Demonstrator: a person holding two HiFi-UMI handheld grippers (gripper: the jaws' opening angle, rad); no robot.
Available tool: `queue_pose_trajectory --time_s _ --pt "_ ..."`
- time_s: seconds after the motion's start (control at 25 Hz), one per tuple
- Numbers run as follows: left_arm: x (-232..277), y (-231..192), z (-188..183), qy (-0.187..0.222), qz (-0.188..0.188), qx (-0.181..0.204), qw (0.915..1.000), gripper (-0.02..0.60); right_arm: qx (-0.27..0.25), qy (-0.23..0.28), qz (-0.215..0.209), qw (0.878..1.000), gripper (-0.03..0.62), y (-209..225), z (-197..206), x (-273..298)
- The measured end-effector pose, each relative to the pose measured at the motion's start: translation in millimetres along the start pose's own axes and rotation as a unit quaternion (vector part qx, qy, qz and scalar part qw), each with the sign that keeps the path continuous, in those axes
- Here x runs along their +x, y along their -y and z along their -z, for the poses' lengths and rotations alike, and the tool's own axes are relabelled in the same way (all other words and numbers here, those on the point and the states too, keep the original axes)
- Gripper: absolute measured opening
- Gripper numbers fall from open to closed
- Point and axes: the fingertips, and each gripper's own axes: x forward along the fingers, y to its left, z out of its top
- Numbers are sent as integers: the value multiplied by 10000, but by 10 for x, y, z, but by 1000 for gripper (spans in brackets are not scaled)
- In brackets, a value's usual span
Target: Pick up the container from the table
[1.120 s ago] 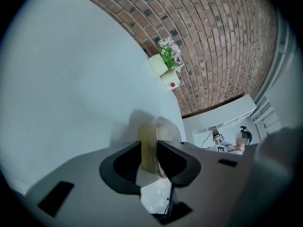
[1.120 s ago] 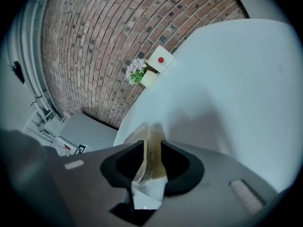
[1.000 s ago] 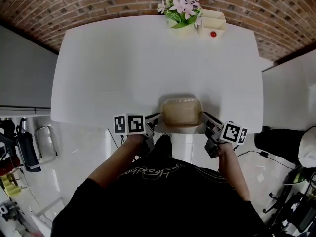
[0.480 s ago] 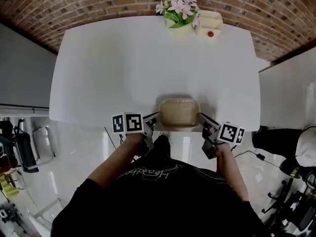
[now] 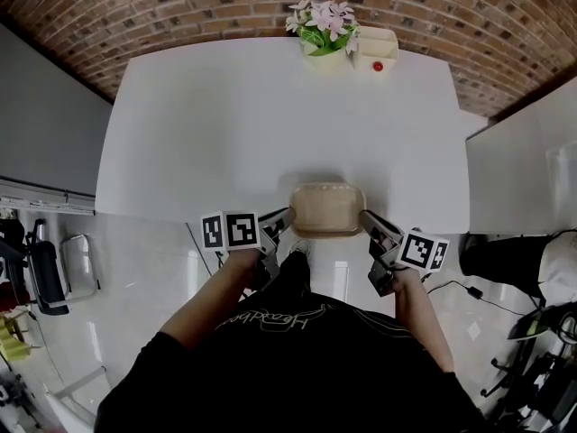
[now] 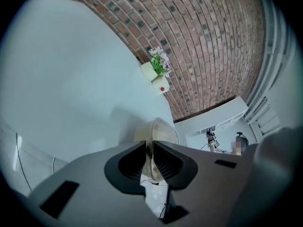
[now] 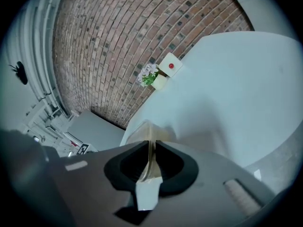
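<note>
In view are one white surface (image 5: pixel 225 124), one tan container (image 5: pixel 327 209) at lower centre, one flower pot (image 5: pixel 323 25) and one white box (image 5: pixel 376 47) at the top, and two grippers, the left gripper (image 5: pixel 283 221) and the right gripper (image 5: pixel 368 222).

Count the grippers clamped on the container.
2. The left gripper pinches the left rim of the container; the right gripper pinches its right rim. Neither grip is hidden.

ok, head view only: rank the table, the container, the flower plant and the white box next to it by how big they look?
1. table, by far the largest
2. container and flower plant: these look about alike, so they are not ranked. The container is also nearer the camera.
3. white box, the smallest
</note>
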Motion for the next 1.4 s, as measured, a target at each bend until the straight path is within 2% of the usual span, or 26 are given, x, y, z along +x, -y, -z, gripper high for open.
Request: queue_pose_trajectory --time_s 0.28,0.72,1.0,1.28,1.4 --pt "-270 188 142 272 96 117 9995 52 -395 124 -232 9989 51 -327 76 -228" --pt "-677 630 328 740 212 692 9946 52 -1020 417 -517 9926 51 -788 148 -667" --pt "-929 934 465 1073 336 1098 9876 52 -1619 491 -612 9837 52 -1066 209 -969" --pt "-1175 1116 625 1283 458 1312 9820 52 -2126 533 -785 9725 54 -1367 326 -1234" --pt "-1308 1247 671 1373 556 1439 9784 52 -2431 646 -738 9650 55 -1520 349 -1347"
